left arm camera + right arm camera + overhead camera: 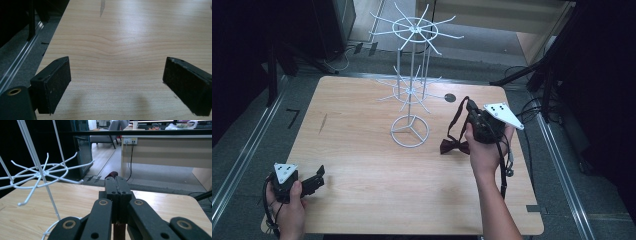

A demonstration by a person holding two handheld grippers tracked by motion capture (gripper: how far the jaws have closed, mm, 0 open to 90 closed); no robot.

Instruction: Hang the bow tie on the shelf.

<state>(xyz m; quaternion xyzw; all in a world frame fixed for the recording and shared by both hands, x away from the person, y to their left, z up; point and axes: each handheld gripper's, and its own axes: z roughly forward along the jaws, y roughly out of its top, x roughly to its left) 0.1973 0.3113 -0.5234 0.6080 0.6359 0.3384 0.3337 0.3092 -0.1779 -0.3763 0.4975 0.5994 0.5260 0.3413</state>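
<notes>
Occupying most of the high view, a light wooden desk carries all items. White wire display stand: upright at 12 o'clock of desk centre, ring base on the wood, two tiers of radiating hooks. Right gripper: at 2 o'clock, held raised in the person's right hand, jaws pressed together pinching the dark strap of a burgundy bow tie; the bow itself rests on the desk at 3 o'clock of the stand's base. Left gripper: at 8 o'clock near the desk's corner, held in the left hand, jaws spread wide over bare wood.
</notes>
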